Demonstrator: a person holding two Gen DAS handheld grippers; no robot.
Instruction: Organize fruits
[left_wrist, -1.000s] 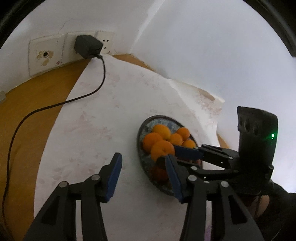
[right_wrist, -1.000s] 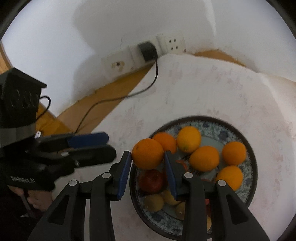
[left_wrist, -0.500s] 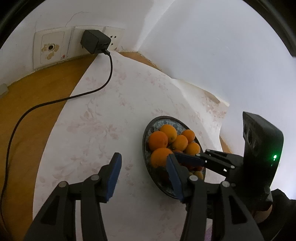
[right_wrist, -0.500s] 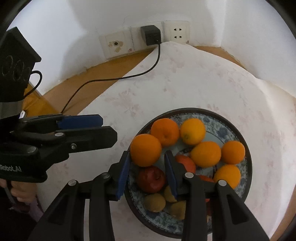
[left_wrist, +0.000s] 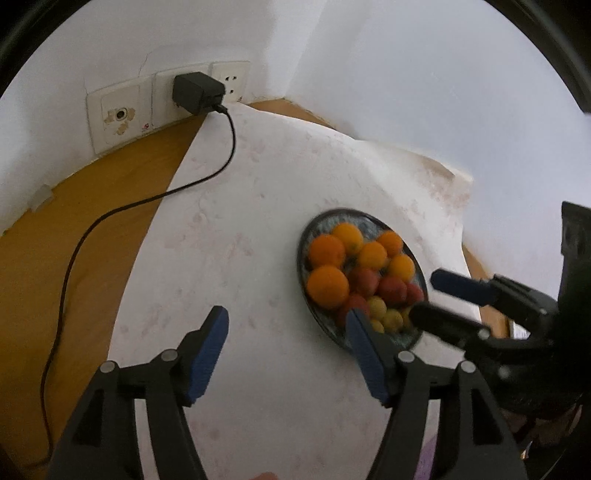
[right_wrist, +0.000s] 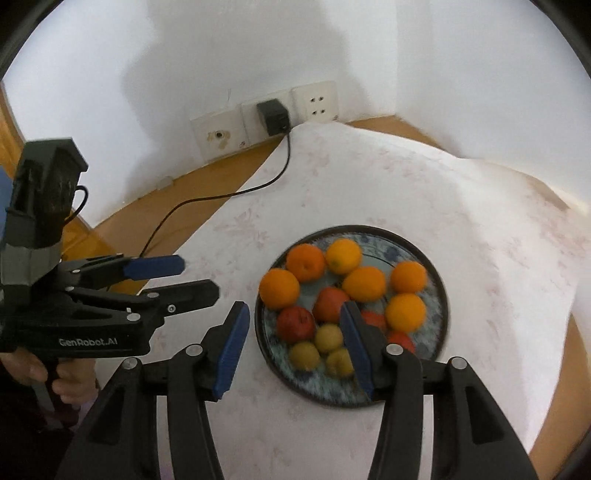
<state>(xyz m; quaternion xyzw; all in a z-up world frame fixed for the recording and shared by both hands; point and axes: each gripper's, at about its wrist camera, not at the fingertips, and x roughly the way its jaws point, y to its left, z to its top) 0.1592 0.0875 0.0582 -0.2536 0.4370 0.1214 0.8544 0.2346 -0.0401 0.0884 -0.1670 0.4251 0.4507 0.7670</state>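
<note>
A dark-rimmed patterned plate (right_wrist: 441, 295) on a white cloth holds several oranges, red fruits and small yellow fruits. One orange (right_wrist: 279, 288) lies at the plate's left edge. My right gripper (right_wrist: 293, 317) hovers above the plate's near left part. Its jaws are opening and the pads press on nothing. My left gripper (left_wrist: 286, 321) hangs over the cloth just left of the plate (left_wrist: 325, 218). Its jaws are opening too, with nothing between them. In the left wrist view the right gripper (left_wrist: 426, 295) sits at the plate's right side. The right wrist view shows the left gripper (right_wrist: 195, 277) left of the plate.
The flowered white cloth (left_wrist: 266, 206) covers part of a wooden table (left_wrist: 55, 240) set in a wall corner. A black charger (left_wrist: 197, 92) is plugged into wall sockets, and its cable (left_wrist: 110, 214) trails over the wood. A hand (right_wrist: 37, 373) holds the left gripper.
The right gripper has let go of the orange, which now rests on the plate's left edge. Both grippers have opened wider and drawn up and back from the plate.
</note>
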